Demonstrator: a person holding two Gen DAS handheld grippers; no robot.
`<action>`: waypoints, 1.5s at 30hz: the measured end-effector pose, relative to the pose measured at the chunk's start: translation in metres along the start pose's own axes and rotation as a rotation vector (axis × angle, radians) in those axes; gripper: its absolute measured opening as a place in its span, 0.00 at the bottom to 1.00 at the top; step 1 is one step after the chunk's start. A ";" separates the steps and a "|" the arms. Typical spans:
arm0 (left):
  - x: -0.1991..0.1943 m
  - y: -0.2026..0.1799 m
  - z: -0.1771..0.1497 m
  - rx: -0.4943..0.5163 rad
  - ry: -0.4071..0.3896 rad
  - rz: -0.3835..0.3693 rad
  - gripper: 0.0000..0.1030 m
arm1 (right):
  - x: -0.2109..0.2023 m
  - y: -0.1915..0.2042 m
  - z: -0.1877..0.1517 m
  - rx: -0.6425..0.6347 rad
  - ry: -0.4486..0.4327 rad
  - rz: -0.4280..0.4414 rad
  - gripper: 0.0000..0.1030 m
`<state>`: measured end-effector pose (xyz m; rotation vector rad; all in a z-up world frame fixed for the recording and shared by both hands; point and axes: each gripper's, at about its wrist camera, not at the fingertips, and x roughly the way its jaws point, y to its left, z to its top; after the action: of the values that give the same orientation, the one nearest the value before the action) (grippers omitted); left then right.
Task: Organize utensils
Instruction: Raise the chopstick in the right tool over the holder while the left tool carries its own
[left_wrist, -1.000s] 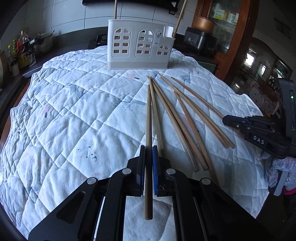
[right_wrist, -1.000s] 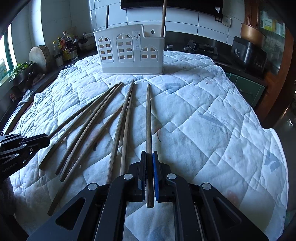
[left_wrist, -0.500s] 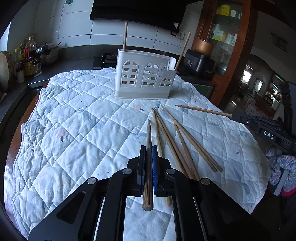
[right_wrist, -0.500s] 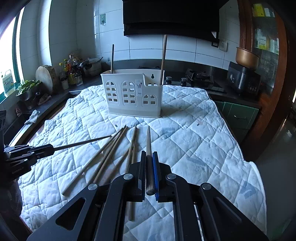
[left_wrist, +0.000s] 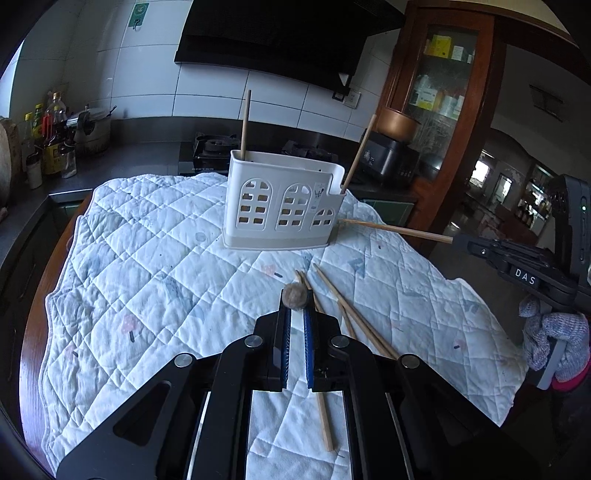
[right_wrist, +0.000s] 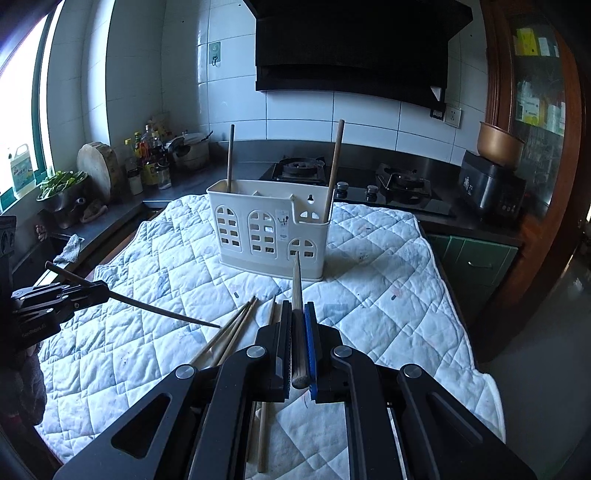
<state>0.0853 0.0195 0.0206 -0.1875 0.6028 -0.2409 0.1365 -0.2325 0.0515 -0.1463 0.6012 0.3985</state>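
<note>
A white utensil holder stands on the quilt with two chopsticks upright in it, one at its left end and one at its right end. My left gripper is shut on a wooden chopstick, whose butt end faces the camera. My right gripper is shut on another chopstick, whose tip points at the holder. Both held sticks hang above the quilt. In the right wrist view the left gripper shows at the left, its stick slanting down. Several loose chopsticks lie between the grippers.
A white quilt covers the table, and its edge drops off at the right. Behind are a gas stove, bottles, a chopping block and a rice cooker. A gloved hand holds the right gripper.
Both grippers have risen and lifted their chopsticks off the quilt. Both views now take in more of the back wall, and the loose sticks lie lower in frame.
</note>
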 end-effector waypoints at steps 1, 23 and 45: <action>0.002 -0.001 0.002 0.006 0.002 0.002 0.05 | -0.001 -0.001 0.003 0.001 -0.002 0.002 0.07; 0.004 -0.003 0.028 0.032 -0.009 0.000 0.05 | 0.007 -0.007 0.062 -0.055 0.054 0.001 0.07; 0.023 -0.016 0.205 0.181 -0.124 0.078 0.05 | 0.089 -0.023 0.166 -0.161 0.430 0.026 0.07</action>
<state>0.2197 0.0196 0.1775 -0.0044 0.4609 -0.2056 0.2985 -0.1840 0.1363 -0.3852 0.9948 0.4438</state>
